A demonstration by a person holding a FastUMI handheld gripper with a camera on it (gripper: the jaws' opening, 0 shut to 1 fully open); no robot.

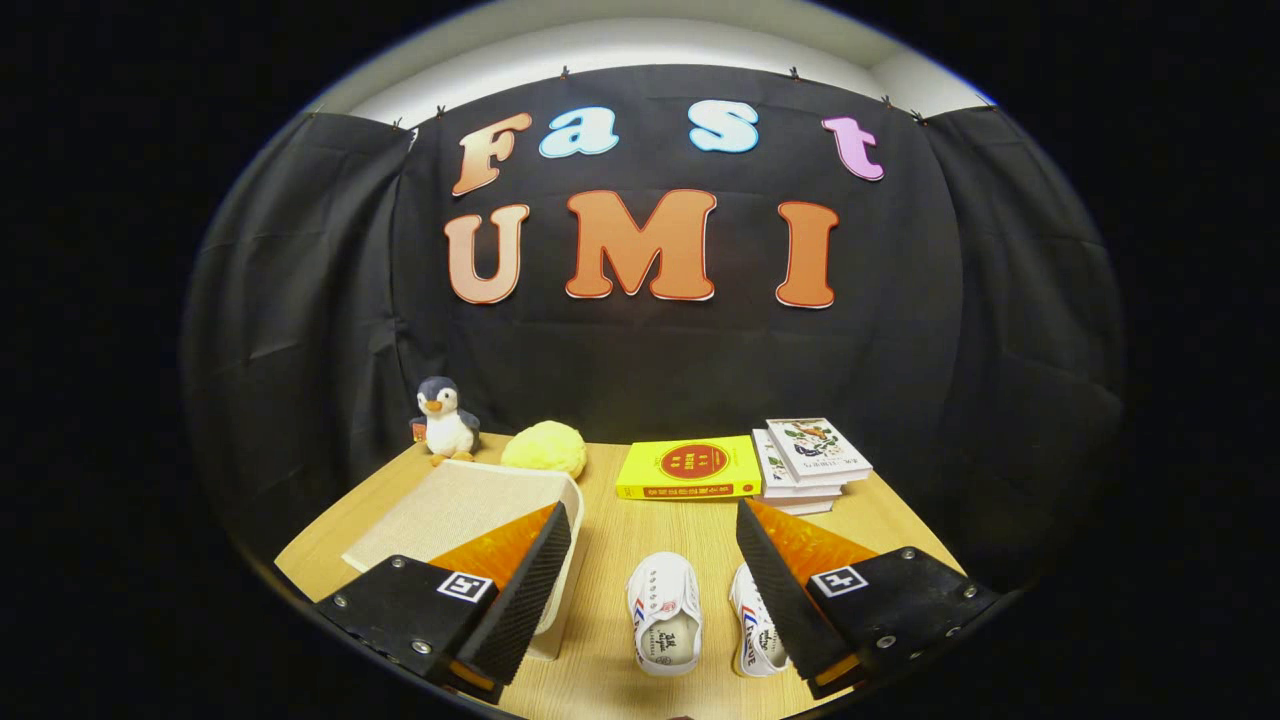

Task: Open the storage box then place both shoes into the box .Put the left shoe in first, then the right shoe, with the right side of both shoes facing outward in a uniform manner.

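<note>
Black cloth was hung behind a pale wooden worktop [610,530], at whose far edge a small plush penguin [445,418], a round yellow plush ball [544,449], a flat yellow book [688,468] and a short stack of white books [808,462] were ranged. The gripper [655,560] was held above the near edge with its jaws released and spread wide, nothing being gripped between them.

The cream storage box with a woven beige lid [465,510] was seen beyond the left finger, partly hidden by it, with the lid still lying flat and closed. Two small white canvas shoes were set side by side on the worktop: the left-hand shoe [665,610] lay between the fingers, while the right-hand shoe [752,632] lay against the right finger and was partly covered by it. Which shoe belonged to which foot could not be told.

Opening the box was judged to be the step in hand, since no shoe could be placed before that. It would be done well if the gripper were carried left toward the box, the lid taken at its near edge, and lifted without the box being dragged toward the shoes. Room for the opened lid beside the penguin and ball should be considered.
</note>
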